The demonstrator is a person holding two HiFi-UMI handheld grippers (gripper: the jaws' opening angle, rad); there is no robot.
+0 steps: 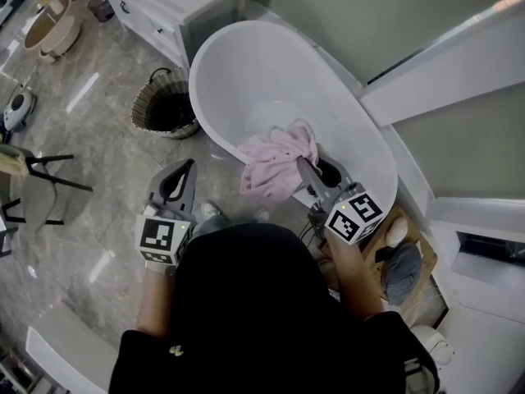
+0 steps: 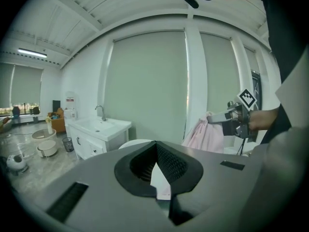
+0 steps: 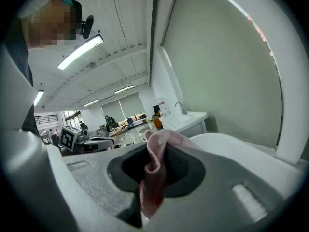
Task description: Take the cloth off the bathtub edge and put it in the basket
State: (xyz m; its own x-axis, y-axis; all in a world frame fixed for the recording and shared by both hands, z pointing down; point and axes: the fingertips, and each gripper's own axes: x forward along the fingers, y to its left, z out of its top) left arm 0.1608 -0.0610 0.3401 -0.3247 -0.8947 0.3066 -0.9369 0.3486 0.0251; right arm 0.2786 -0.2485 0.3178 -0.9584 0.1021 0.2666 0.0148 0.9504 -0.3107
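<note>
Between the nearly closed jaws of the right tool point(image 3: 154, 151), a bunched fold of the pink cloth point(image 3: 153, 178) is clamped, and the rest is seen hanging limp over the near end of the bathtub point(image 1: 246, 64). It is judged light, soft and floppy, best pinched at a gathered fold. The left tool point(image 2: 155, 146) is held empty, jaws together. The basket point(image 1: 152, 97) is set on the floor, far left of the tub.
</note>
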